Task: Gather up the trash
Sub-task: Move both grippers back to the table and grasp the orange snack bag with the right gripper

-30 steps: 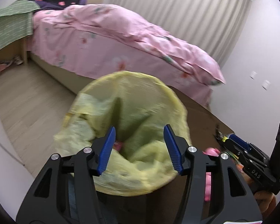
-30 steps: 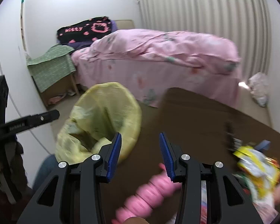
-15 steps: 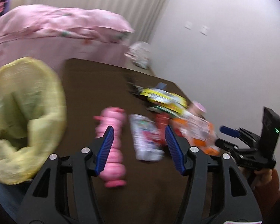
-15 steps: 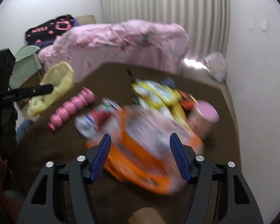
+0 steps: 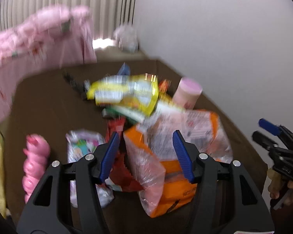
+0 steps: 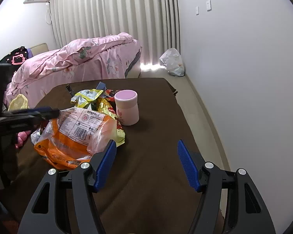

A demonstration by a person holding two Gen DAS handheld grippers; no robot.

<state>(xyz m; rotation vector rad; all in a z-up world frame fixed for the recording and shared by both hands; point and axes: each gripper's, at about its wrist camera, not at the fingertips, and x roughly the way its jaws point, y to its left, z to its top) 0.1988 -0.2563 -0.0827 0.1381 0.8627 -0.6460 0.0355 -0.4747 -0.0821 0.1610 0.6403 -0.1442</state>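
A pile of litter lies on the brown table (image 6: 156,128). It holds an orange and clear plastic bag (image 5: 166,156), a yellow snack bag (image 5: 125,95), a red wrapper (image 5: 117,124), a white printed wrapper (image 5: 82,144), a pink row of small bottles (image 5: 36,161) and a pink cup (image 6: 127,107). My left gripper (image 5: 146,152) hovers over the orange bag (image 6: 72,136). Its jaws are closing, with the bag's crumpled top between them and the pads not pressing on it. My right gripper (image 6: 146,163) stands wide open over bare tablecloth, right of the pile. The yellow trash bag (image 6: 18,101) hangs at the table's left.
A bed with a pink cover (image 6: 78,58) stands behind the table, before a pleated curtain (image 6: 111,9). A white plastic bag (image 6: 172,62) lies on the floor by the right wall (image 6: 244,58). In the left wrist view, the right gripper (image 5: 260,129) is at the right edge.
Both views have swung right, from the yellow trash bag to the litter pile. The right gripper's jaws have opened wider. The left gripper's jaws have narrowed slightly over the orange bag.
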